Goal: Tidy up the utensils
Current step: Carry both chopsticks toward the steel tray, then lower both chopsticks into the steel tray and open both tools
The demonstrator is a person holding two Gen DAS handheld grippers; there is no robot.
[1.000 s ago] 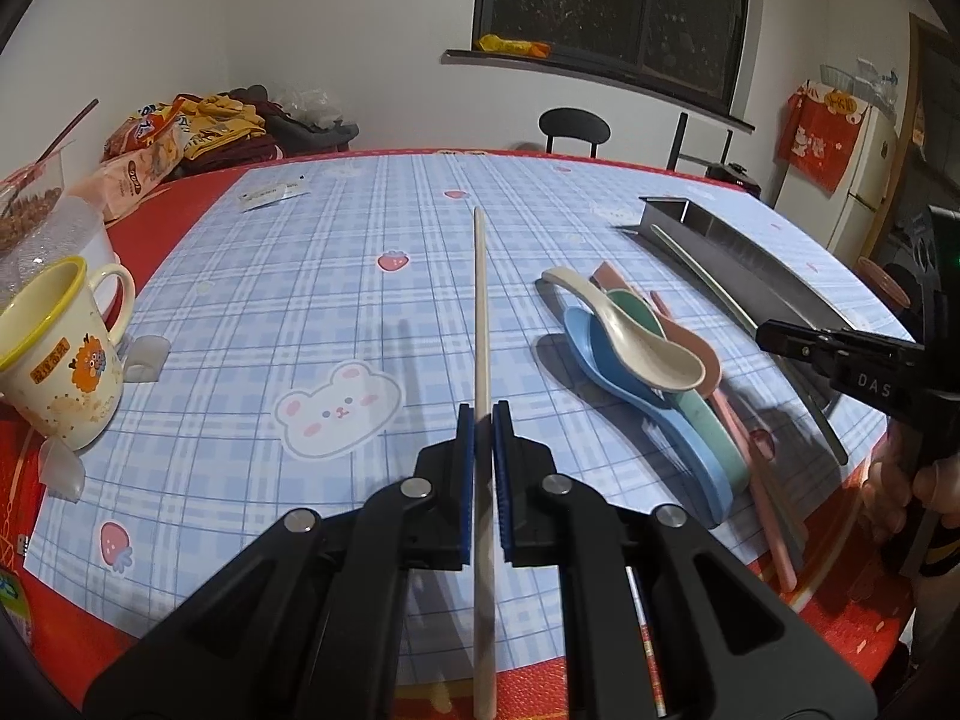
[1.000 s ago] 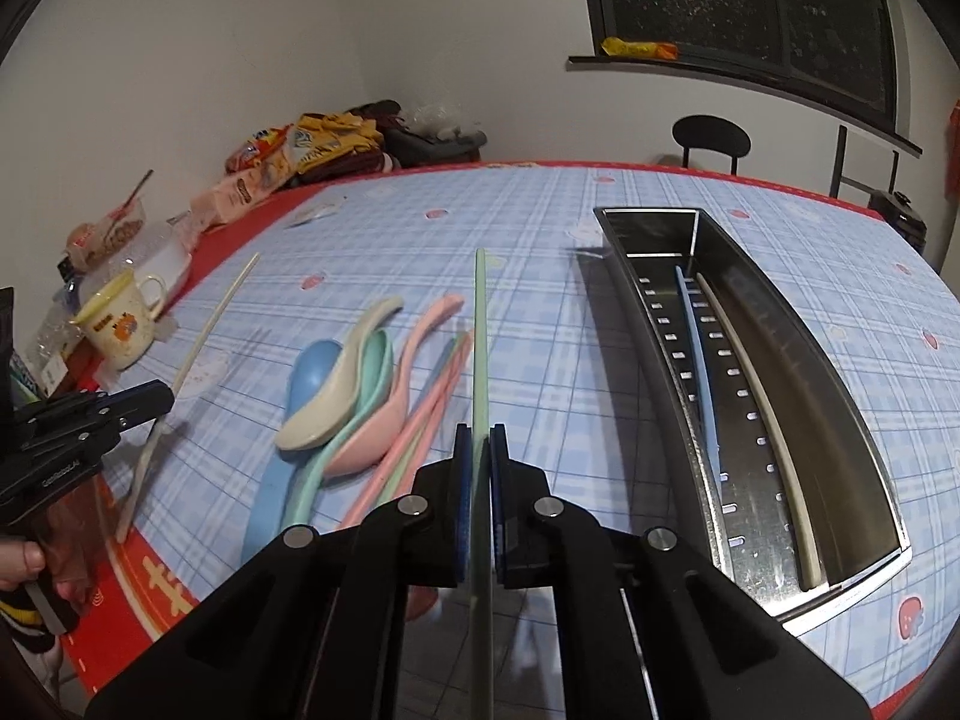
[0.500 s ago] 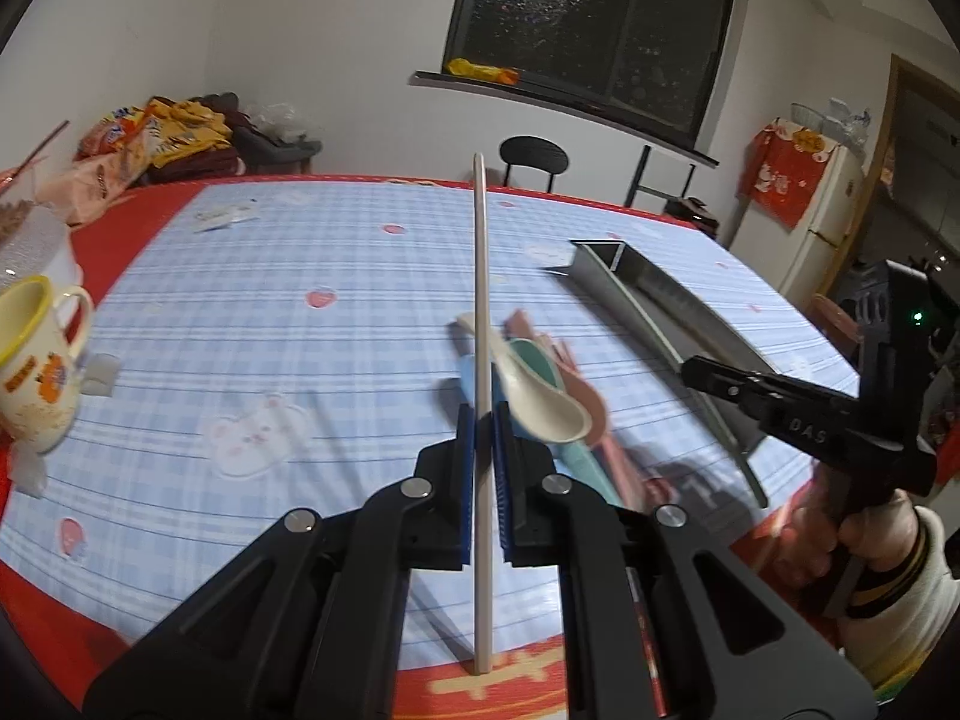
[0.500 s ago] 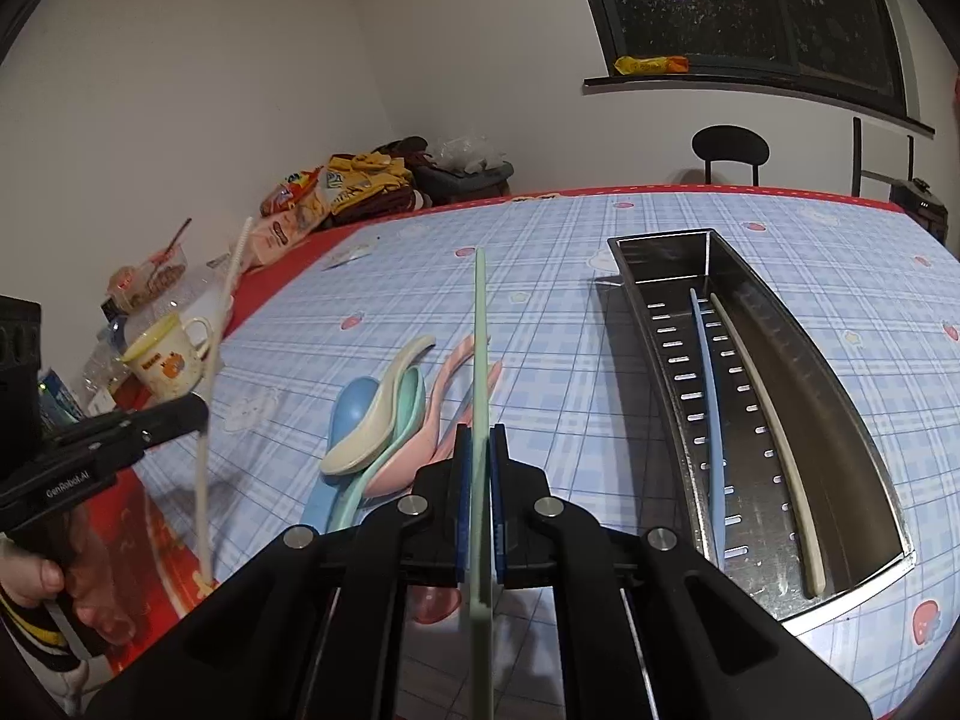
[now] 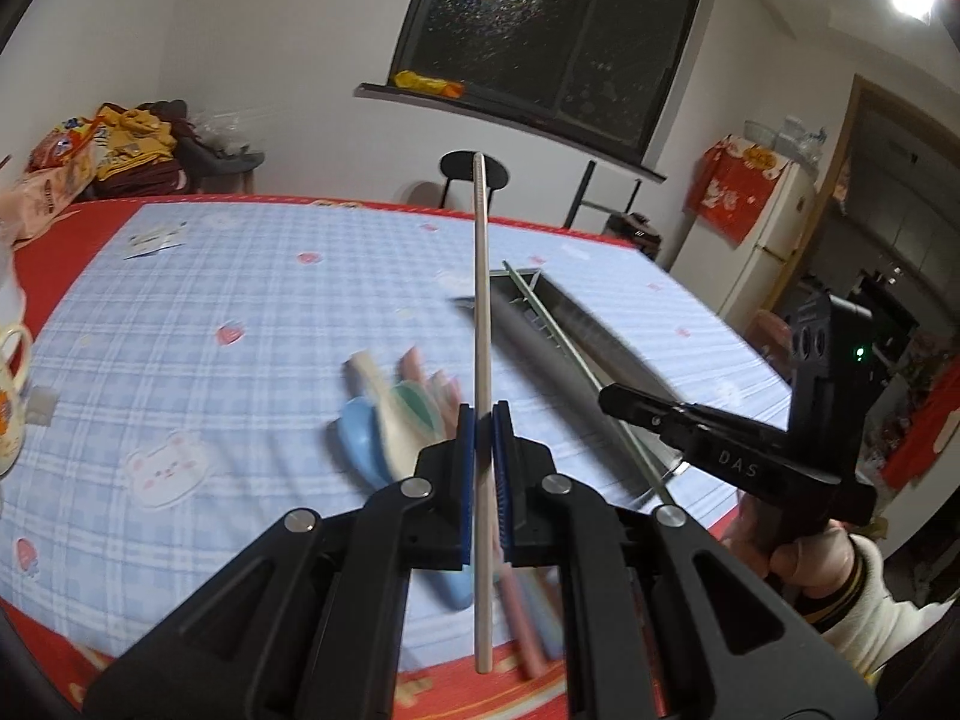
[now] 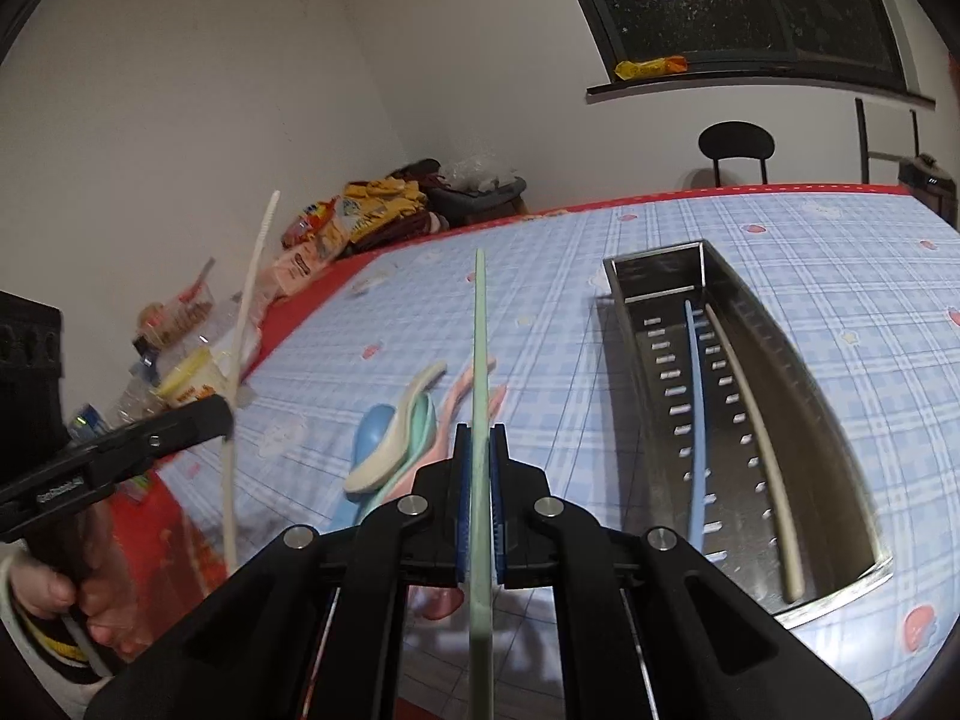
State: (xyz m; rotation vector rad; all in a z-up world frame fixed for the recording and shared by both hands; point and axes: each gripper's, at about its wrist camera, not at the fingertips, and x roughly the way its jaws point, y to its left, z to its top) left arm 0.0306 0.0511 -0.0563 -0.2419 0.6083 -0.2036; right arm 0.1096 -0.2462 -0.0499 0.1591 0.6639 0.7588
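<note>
Your left gripper (image 5: 483,414) has its fingers pinched on a cream chopstick (image 5: 482,300), which runs straight out between the blue pads and stands clear above the table (image 5: 180,312). Your right gripper (image 6: 480,438) pinches a pale green chopstick (image 6: 479,348) in the same manner, its far end raised over the checked blue tablecloth (image 6: 660,228).

In the right wrist view, the steel utensil tray (image 6: 840,450) lies lengthwise toward the table's right edge. Inside it, a blue chopstick (image 6: 696,420) and a cream-white chopstick (image 6: 756,438) lie side by side along the perforated floor.

To the left of the tray, near the table's front edge, the spoon pile (image 6: 396,444) rests on the cloth: a cream spoon on top, green and blue ones beneath, pink handles beside them. More pink and blue chopsticks lie under your right gripper; their number cannot be told.

At the table's left edge stands a yellow-rimmed mug (image 6: 186,384), with snack bags (image 6: 336,228) toward the far left corner. A black chair (image 6: 737,150) stands beyond the far edge, under a dark window (image 6: 750,0).

In the left wrist view, your right hand (image 5: 804,558) grips its tool's handle at the table's front right corner.
</note>
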